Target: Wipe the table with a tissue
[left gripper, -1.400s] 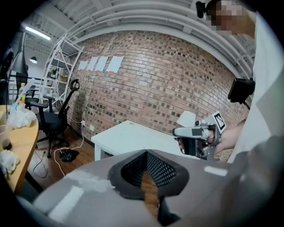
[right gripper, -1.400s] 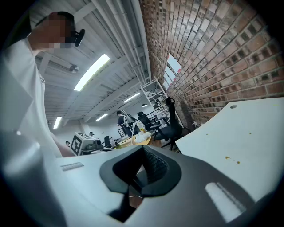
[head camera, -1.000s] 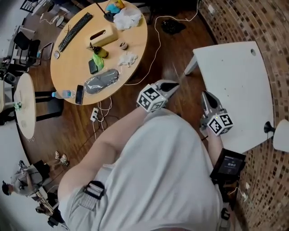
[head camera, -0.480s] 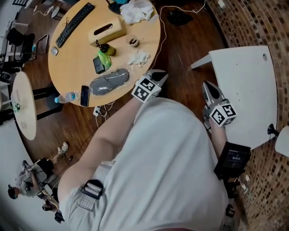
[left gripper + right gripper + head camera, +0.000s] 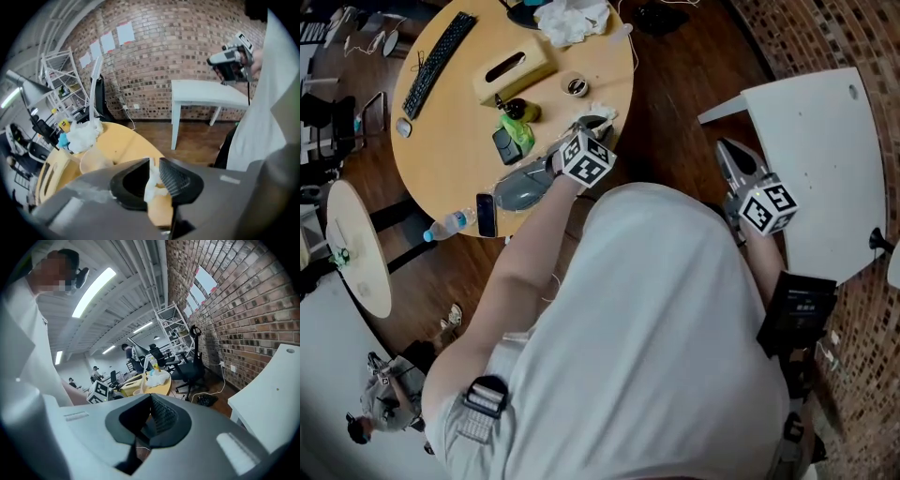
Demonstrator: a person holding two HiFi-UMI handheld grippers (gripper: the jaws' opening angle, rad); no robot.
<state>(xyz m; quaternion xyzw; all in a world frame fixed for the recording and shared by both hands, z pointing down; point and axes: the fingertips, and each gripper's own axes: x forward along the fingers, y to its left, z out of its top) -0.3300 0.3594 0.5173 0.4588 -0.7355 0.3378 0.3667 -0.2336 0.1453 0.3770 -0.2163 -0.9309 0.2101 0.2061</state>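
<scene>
A crumpled white tissue [image 5: 602, 111] lies near the right edge of the round wooden table [image 5: 450, 141]. My left gripper [image 5: 592, 124] points steeply down over it. In the left gripper view its jaws are opening [image 5: 154, 161], and the tissue [image 5: 152, 185] shows in the gap between them, resting on the wooden table [image 5: 117, 145]. My right gripper [image 5: 724, 147] hangs by the near corner of the white table [image 5: 816, 159], away from the tissue. Its jaws [image 5: 150, 397] are shut with nothing in them. The right gripper [image 5: 229, 61] also shows in the left gripper view.
On the round table are a tissue box [image 5: 514, 70], a keyboard [image 5: 439, 58], a heap of white paper [image 5: 572, 19], a grey pouch [image 5: 520, 187], a phone [image 5: 486, 214] and a bottle [image 5: 450, 225]. Cables cross the wooden floor. A brick wall runs along the right.
My left gripper swung from in front of my body out to the round table and came down over the tissue. My right gripper shifted a little beside the white table.
</scene>
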